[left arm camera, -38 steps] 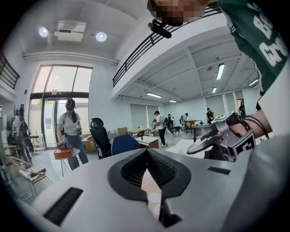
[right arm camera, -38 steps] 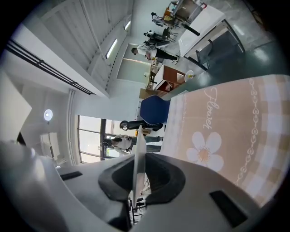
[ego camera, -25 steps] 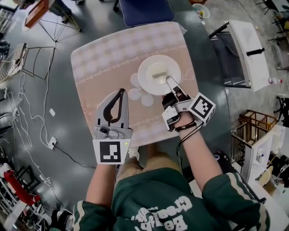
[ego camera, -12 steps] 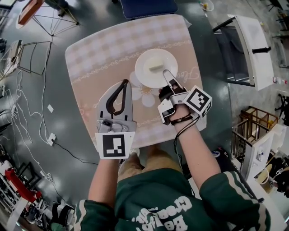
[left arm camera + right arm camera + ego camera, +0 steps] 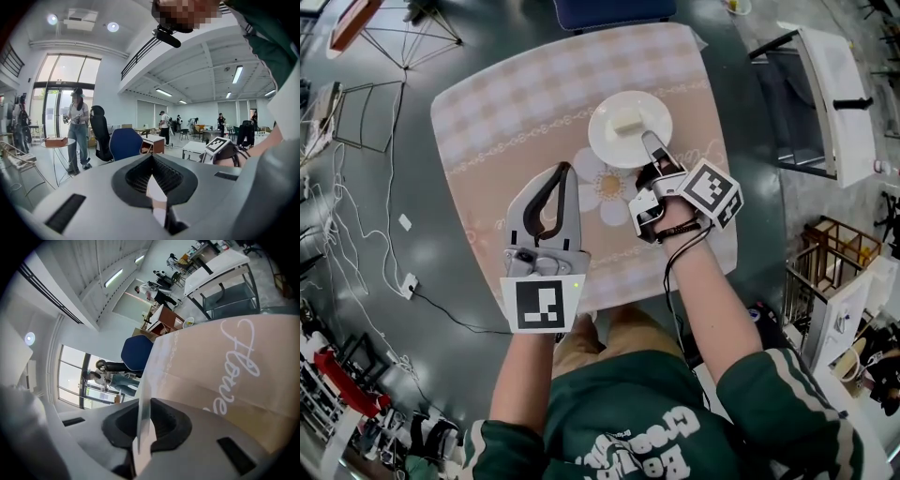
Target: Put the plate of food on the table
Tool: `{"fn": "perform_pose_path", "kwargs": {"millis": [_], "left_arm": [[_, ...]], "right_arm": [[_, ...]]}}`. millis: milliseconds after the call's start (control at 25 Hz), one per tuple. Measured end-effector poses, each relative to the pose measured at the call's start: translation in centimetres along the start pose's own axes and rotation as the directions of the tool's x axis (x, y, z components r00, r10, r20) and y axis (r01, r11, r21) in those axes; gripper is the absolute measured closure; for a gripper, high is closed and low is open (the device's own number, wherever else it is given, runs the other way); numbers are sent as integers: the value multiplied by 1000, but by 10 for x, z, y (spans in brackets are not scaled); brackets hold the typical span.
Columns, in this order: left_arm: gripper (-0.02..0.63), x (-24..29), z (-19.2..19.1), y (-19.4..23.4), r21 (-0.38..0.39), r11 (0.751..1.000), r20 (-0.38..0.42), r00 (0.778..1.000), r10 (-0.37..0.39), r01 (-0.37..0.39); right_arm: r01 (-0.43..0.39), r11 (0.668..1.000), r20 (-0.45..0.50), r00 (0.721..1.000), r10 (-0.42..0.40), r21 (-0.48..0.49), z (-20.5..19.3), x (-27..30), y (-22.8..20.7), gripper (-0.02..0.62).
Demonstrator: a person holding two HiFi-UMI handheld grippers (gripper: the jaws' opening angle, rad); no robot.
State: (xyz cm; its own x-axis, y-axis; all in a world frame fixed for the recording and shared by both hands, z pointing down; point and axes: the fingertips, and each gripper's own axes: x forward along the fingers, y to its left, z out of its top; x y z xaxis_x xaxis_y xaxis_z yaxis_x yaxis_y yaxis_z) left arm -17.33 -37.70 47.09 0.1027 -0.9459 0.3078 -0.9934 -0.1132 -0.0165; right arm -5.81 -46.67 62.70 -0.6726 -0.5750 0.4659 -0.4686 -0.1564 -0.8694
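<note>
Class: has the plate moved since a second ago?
Yes. The plate has moved away from the person, uncovering more of the tablecloth's flower print.

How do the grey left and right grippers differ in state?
The left gripper has its jaws together on nothing; the right gripper grips the round white plate by its rim. The left sits nearer the person, apart from the plate; the right reaches further in. Both are over the pink checked tablecloth.

Bright, even indoor light from ceiling lamps (image 5: 112, 26) and tall windows (image 5: 65, 93); heavy fisheye edges.
</note>
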Motion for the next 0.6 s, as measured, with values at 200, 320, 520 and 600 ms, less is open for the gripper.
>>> {"fn": "perform_pose_path", "kwargs": {"millis": [200,320,520,600], "left_arm": [[597,4,-7,0,-7,1000,-17,1000,-15,15],[597,3,-11,5,-16,1000,-21,1000,-10,10],[597,3,-14,7,5,1000,-30,999,-12,12],[597,4,-16,9,6,1000,-36,999,-10,11]], "right_arm": [[49,999,1,999,-49,-2,-1,15,-10,563],[65,998,0,998,-65,9,-5,22,-16,563],[83,997,16,996,-83,-4,-3,24,-21,563],[85,996,22,996,-85,-3,-2,27,-21,563]]}}
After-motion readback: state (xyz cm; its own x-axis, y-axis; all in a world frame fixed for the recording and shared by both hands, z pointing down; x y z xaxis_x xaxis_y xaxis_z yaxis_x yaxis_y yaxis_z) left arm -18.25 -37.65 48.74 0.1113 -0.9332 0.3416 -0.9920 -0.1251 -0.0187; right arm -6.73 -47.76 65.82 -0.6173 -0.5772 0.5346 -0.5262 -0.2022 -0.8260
